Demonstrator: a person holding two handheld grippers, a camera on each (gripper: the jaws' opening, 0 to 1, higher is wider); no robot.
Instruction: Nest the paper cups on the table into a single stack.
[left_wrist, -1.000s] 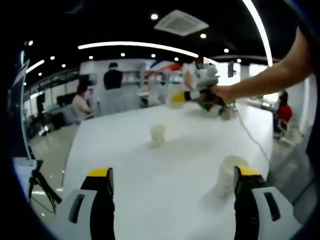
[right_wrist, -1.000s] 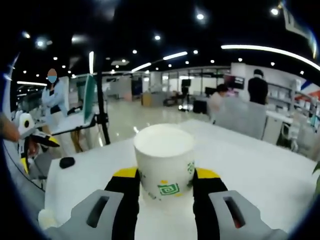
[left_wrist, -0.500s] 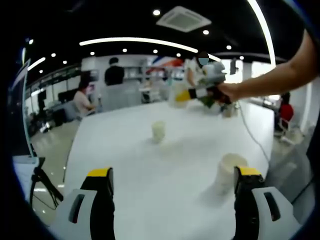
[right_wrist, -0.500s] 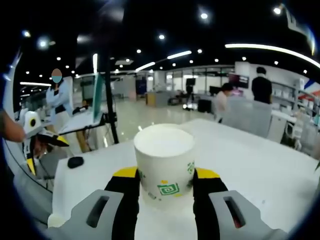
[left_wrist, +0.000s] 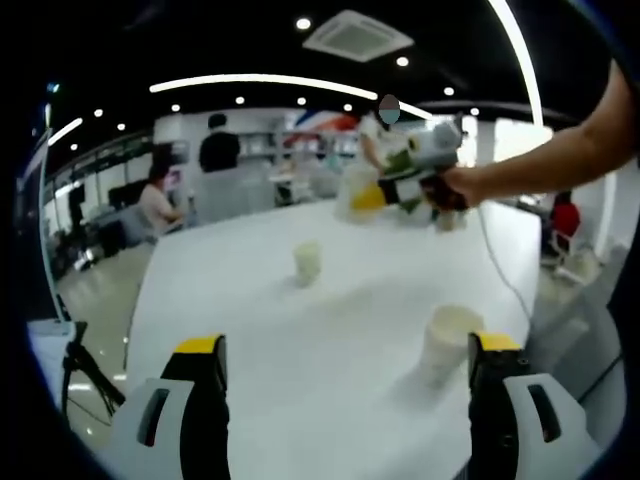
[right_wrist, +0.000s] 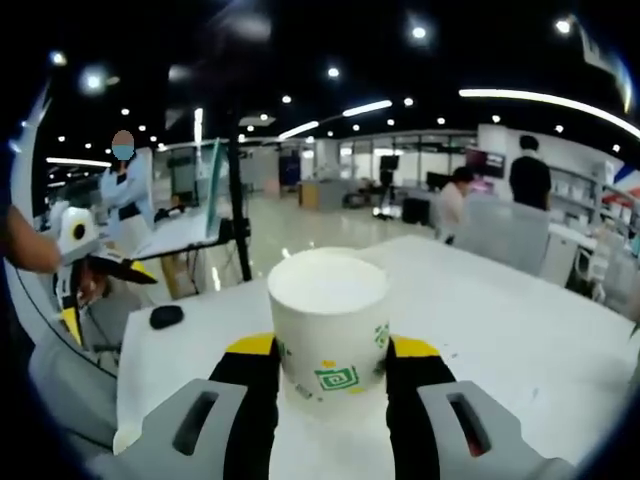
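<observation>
A white paper cup with a green logo (right_wrist: 328, 325) is upright between the jaws of my right gripper (right_wrist: 330, 346), which is shut on it above the white table (right_wrist: 520, 340). In the left gripper view that same gripper (left_wrist: 372, 196) hangs over the table's far side with its cup (left_wrist: 352, 190), a hand behind it. My left gripper (left_wrist: 347, 345) is wide open with nothing between its jaws. One loose paper cup (left_wrist: 449, 341) stands just inside its right jaw. Another cup (left_wrist: 307, 263) stands farther off at mid-table. The left gripper (right_wrist: 80, 262) also appears at the far left of the right gripper view.
A black mouse (right_wrist: 165, 316) lies near the table's edge. A tripod pole (right_wrist: 240, 215) stands past that edge. A cable (left_wrist: 500, 275) trails across the table's right side. People stand and sit in the office behind.
Both views have drifted slightly with the hands. The right gripper keeps its cup and the left gripper stays open; the cups on the table have not moved.
</observation>
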